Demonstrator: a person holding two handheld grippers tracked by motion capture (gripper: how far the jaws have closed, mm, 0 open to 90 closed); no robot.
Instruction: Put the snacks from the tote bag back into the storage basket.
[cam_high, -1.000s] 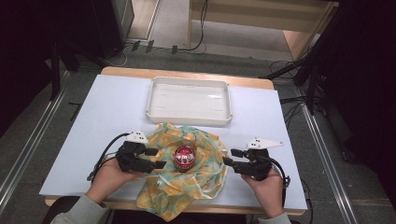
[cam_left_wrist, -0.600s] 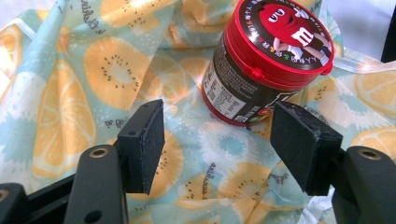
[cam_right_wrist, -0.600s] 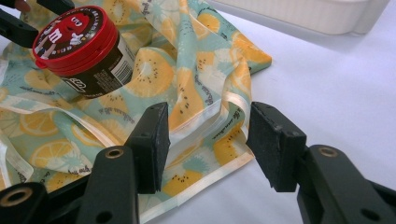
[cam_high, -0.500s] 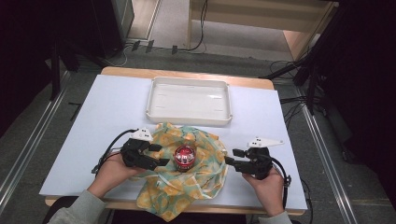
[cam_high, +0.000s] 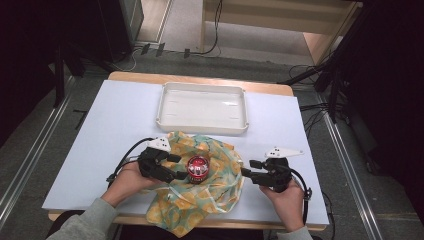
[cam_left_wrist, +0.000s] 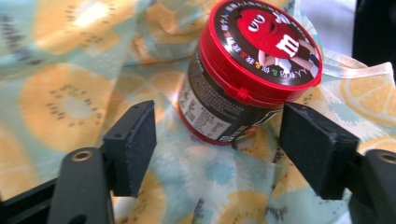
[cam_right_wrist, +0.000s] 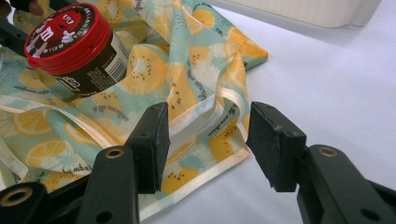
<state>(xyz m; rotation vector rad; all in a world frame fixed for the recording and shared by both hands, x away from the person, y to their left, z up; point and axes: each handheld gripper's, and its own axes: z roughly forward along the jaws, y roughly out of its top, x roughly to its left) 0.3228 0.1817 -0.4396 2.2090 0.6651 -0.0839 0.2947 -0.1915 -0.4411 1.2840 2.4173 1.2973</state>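
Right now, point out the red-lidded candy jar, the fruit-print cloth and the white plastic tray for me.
Red-lidded candy jar (cam_left_wrist: 261, 44): left gripper view, on the lid's printed top.
Fruit-print cloth (cam_right_wrist: 144, 70): right gripper view, on an orange slice print beside the jar.
White plastic tray (cam_high: 202, 107): high view, on its bare floor.

A white tray (cam_high: 202, 107) is sitting empty at the table's (cam_high: 115, 125) far edge, centred on its white top. Cables (cam_high: 165, 51) are lying on the grey floor (cam_high: 185, 30) beyond the table. A wooden unit (cam_high: 280, 17) is standing further behind it, right of centre.
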